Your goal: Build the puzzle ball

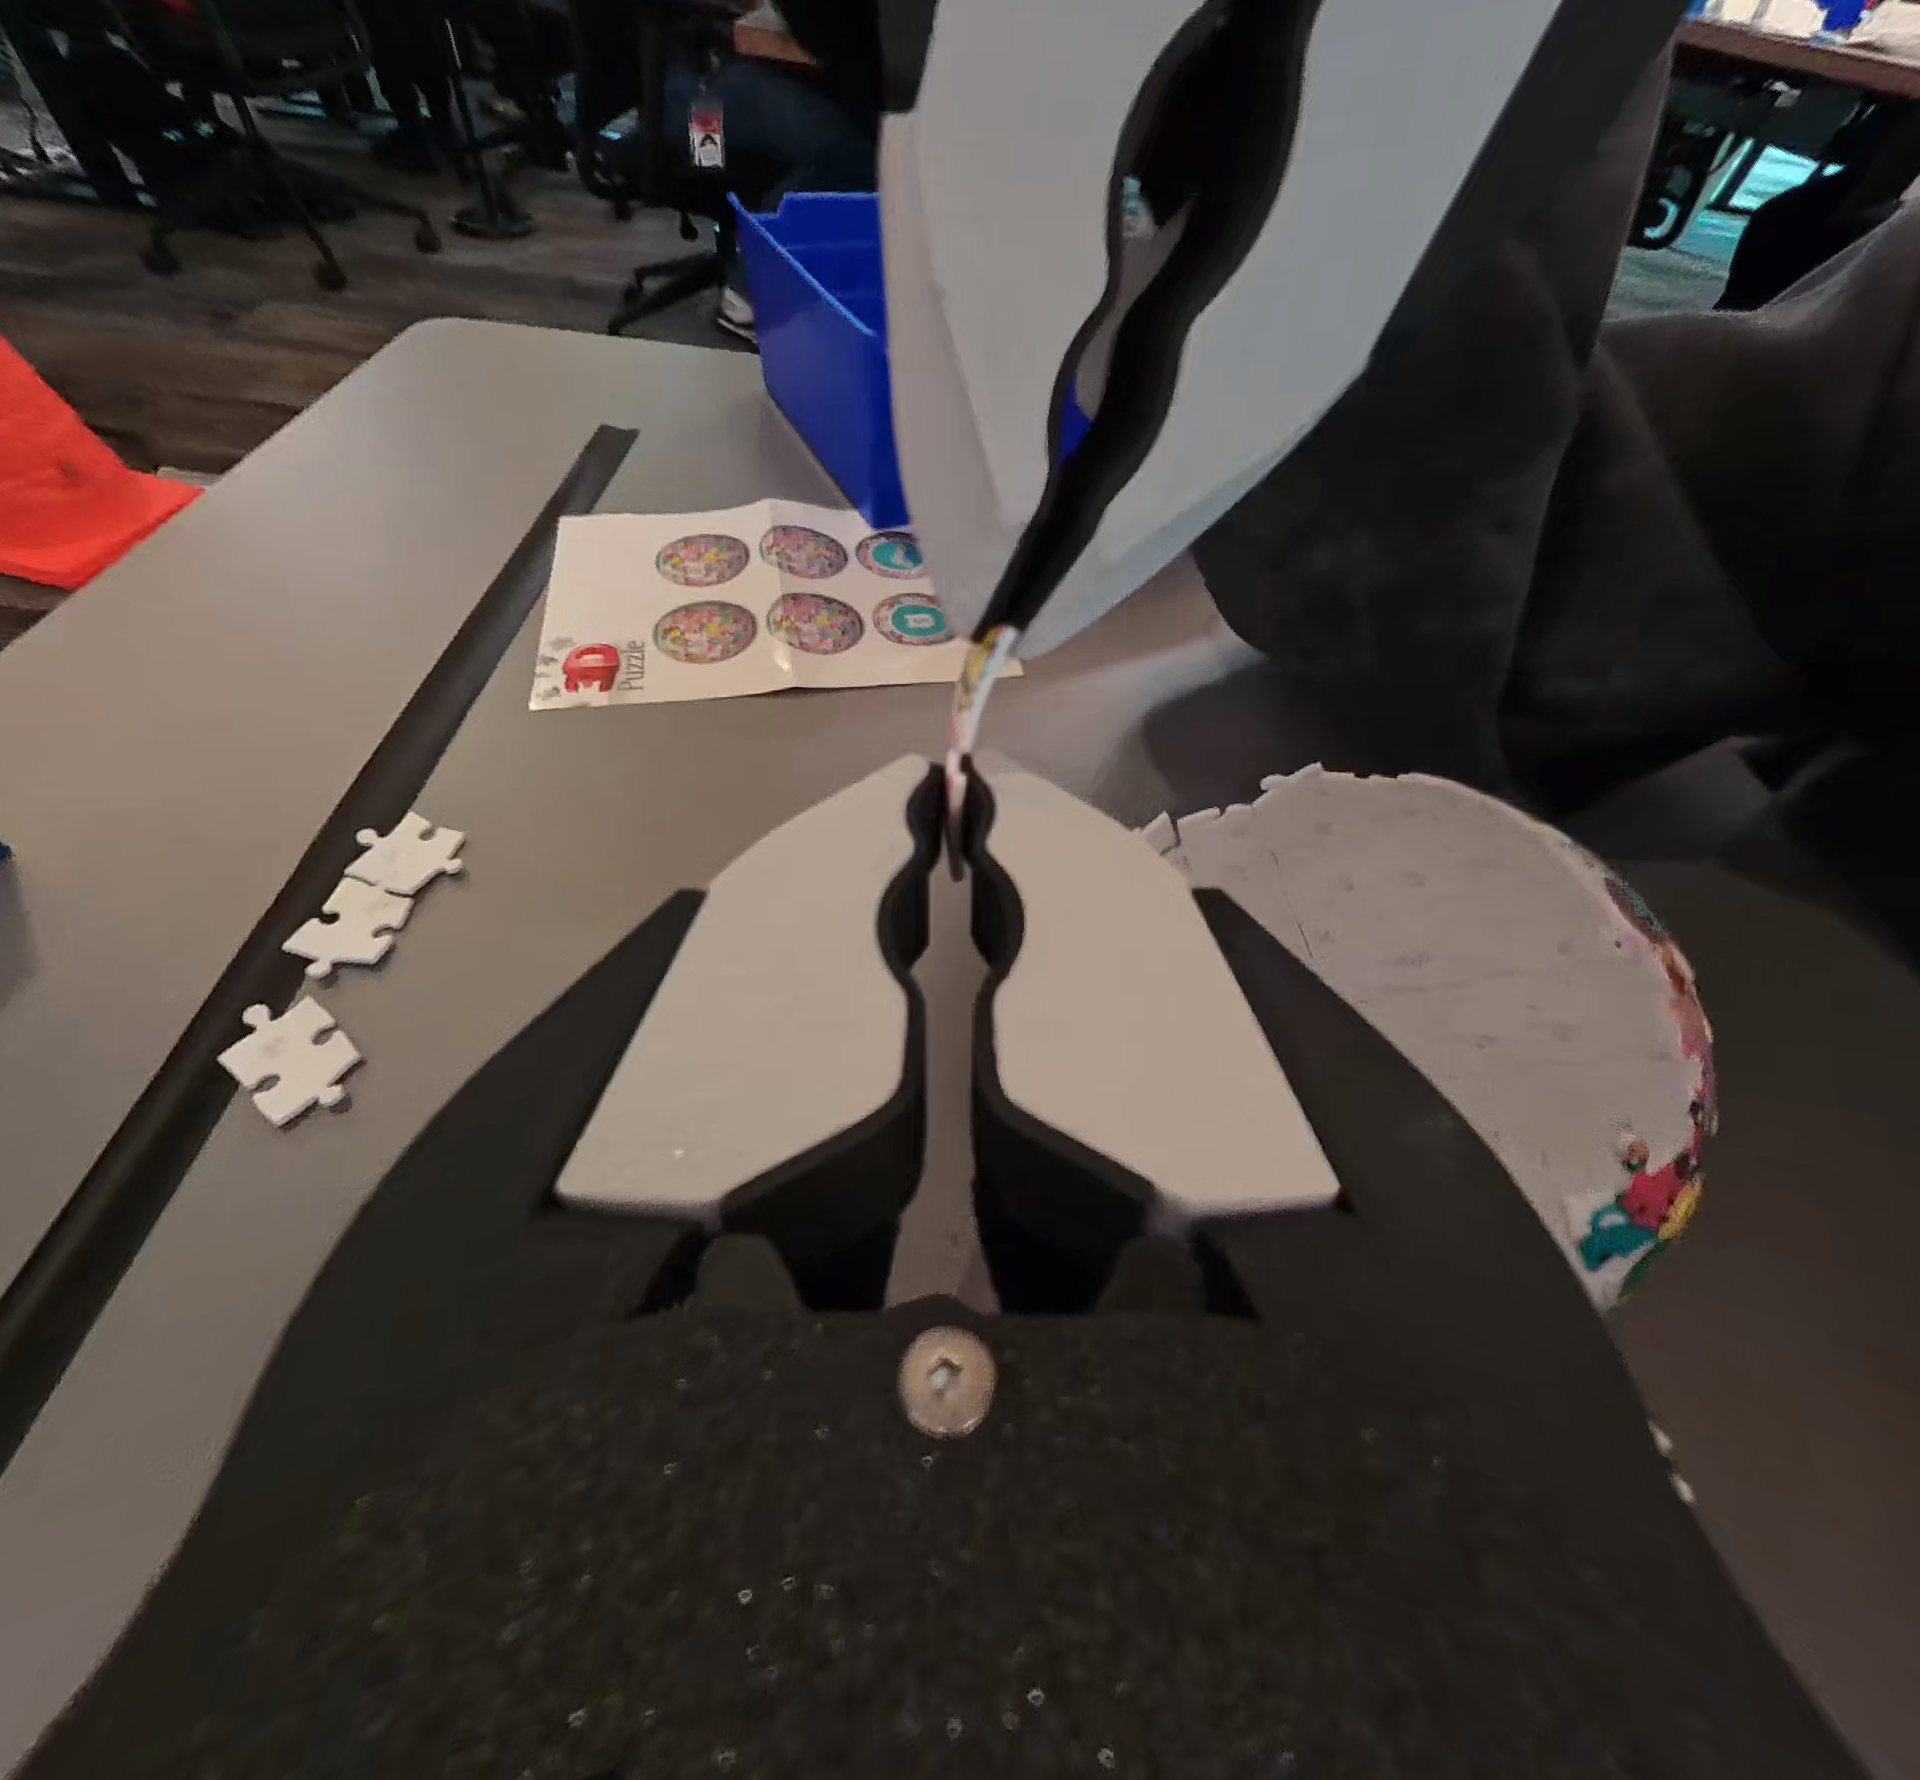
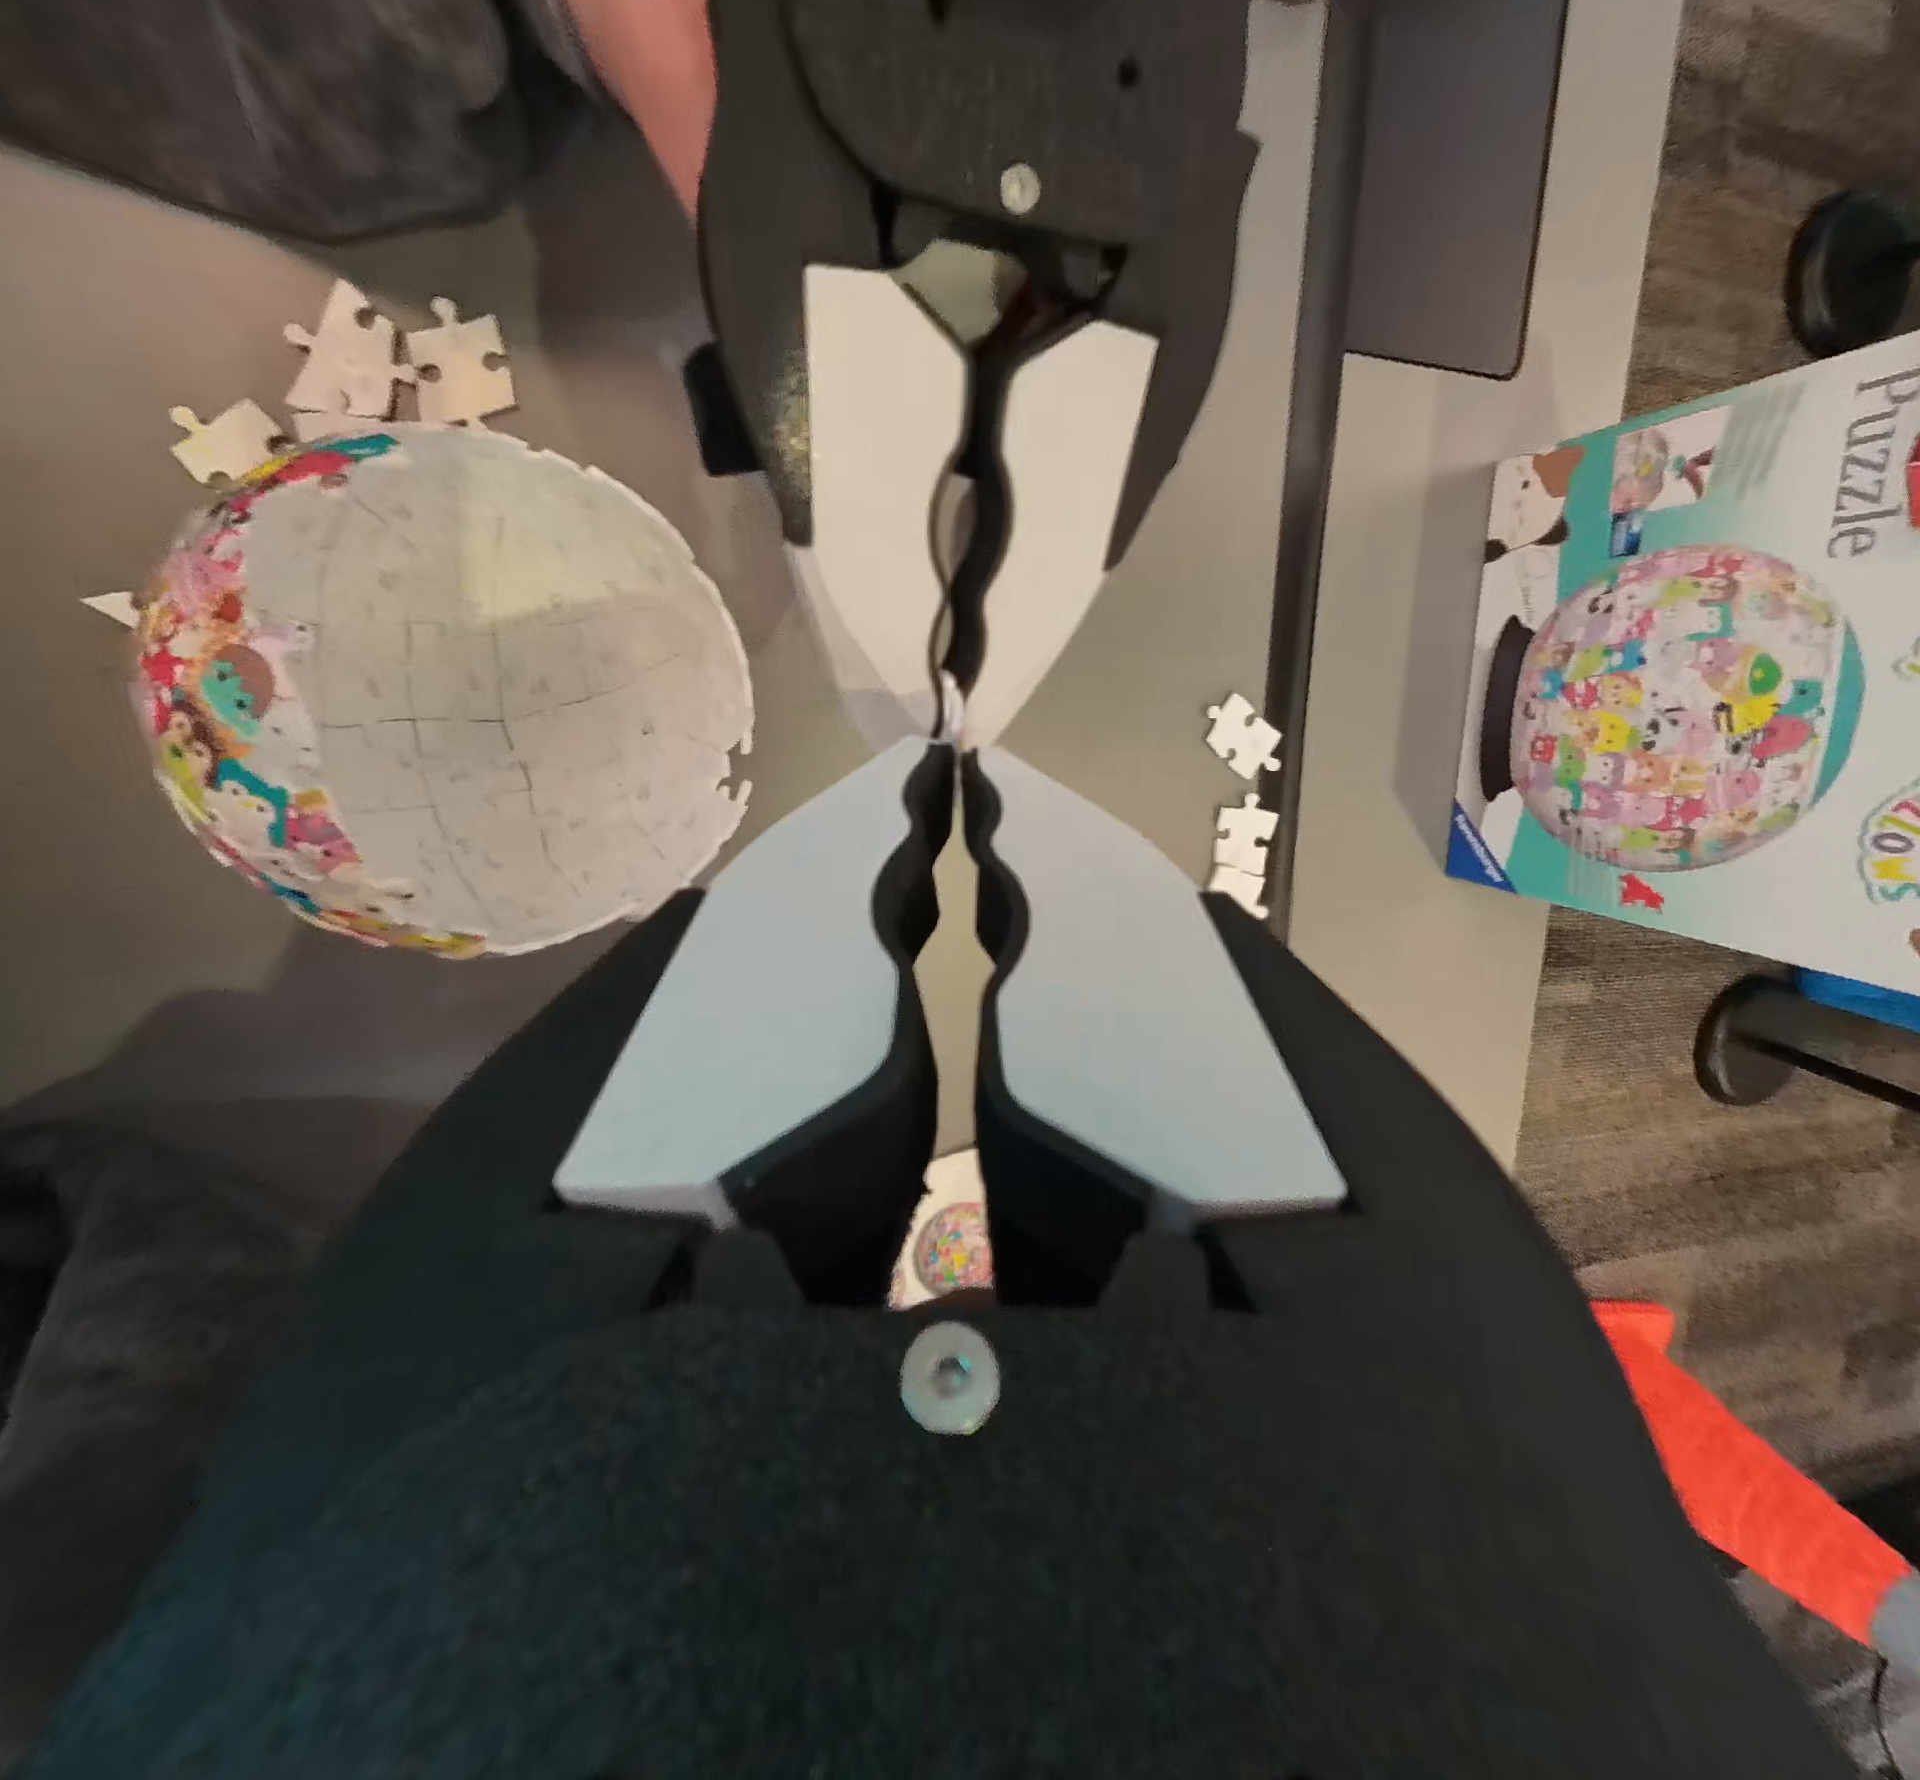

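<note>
both jaws pinch one puzzle piece (image 1: 971, 712) edge-on, its long axis running gripper to gripper.

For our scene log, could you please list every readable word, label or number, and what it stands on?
I do not copy wording; these bear it.
White leaflet: red logo, one word beside it.
Puzzle box: large title, small brand patch.
Hanging badge: too small to read.
Half-built ball, white inside: marks too blurred.
</note>
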Motion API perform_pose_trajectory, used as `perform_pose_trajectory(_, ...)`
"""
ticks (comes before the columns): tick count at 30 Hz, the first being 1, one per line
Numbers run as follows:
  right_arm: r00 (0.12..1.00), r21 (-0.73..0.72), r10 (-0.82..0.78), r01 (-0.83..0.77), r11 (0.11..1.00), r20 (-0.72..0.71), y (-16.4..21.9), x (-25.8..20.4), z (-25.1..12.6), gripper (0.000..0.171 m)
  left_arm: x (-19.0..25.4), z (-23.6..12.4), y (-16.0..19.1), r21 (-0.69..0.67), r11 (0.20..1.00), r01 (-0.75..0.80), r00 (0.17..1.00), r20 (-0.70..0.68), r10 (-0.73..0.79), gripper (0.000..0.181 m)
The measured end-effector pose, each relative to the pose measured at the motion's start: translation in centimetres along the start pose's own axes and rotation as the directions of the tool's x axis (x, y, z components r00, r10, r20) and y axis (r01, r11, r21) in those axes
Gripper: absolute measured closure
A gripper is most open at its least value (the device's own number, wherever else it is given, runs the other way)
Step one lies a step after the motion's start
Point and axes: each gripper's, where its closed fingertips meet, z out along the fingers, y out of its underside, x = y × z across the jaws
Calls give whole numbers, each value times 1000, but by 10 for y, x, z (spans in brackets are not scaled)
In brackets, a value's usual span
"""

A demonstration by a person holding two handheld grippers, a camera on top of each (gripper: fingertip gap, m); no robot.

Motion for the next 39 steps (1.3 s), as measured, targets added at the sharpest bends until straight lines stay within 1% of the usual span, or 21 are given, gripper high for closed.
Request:
perform_pose_trajectory(2, 1000, 25, -8, 8, 1000, 4, -4, 1, 1, 170, 1, 1, -1, 13, 1000, 20, 1000, 0, -20, 180)
perform_pose_trajectory(4, 999, 83, -26, 28, 996, -22, -10, 6, -1, 169, -2, -3, -8, 81, 996, 47, 999, -5, -47, 180)
perform_pose_trajectory(6, 999, 163, -24, 29, 986, -35, -18, 10, -5, 169, -3, -8, -13, 151, 985, 84, 996, -43, -78, 180)
perform_pose_trajectory(8, 999, 205, 0, 6, 979, -33, -20, 16, -9, 170, -5, -10, -13, 166, 981, 103, 994, -48, -96, 180)
perform_pose_trajectory(10, 1000, 215, 13, -11, 977, -6, -19, 15, -8, 170, -8, -11, -12, 171, 980, 101, 995, -39, -96, 180)
perform_pose_trajectory(14, 1000, 202, 1, 2, 979, -15, -18, 15, -4, 169, -10, -12, -9, 169, 979, 114, 993, -41, -108, 180)
perform_pose_trajectory(15, 1000, 194, -1, 6, 981, -26, -18, 17, -4, 171, -10, -12, -9, 167, 979, 115, 993, -42, -109, 180)
perform_pose_trajectory(18, 999, 182, -3, 9, 983, -36, -17, 17, -3, 171, -10, -11, -8, 161, 981, 112, 994, -37, -107, 180)
perform_pose_trajectory(25, 999, 145, -21, 26, 989, -40, -14, 13, 0, 165, -7, -10, -8, 161, 981, 110, 993, -52, -103, 180)
perform_pose_trajectory(28, 999, 128, -29, 34, 991, -41, -12, 13, 3, 169, -7, -10, -7, 156, 981, 112, 993, -56, -104, 180)
perform_pose_trajectory(33, 999, 110, -28, 32, 993, -34, -11, 12, 3, 169, -5, -8, -6, 163, 979, 120, 991, -81, -108, 180)
perform_pose_trajectory(34, 998, 94, -32, 36, 995, -45, -10, 11, 2, 169, -5, -8, -4, 155, 980, 125, 989, -93, -111, 178)
perform_pose_trajectory(36, 996, 32, -41, 43, 999, -83, -6, 10, -1, 169, -5, -10, 5, 126, 983, 130, 985, -126, -115, 158)
perform_pose_trajectory(37, 995, -3, -49, 49, 999, -86, -5, 4, -3, 169, -7, -12, 11, 111, 984, 140, 981, -147, -123, 155)
perform_pose_trajectory(39, 996, -45, -73, 71, 996, -52, -6, -16, -5, 169, -19, -15, 28, 61, 979, 192, 971, -157, -181, 159)
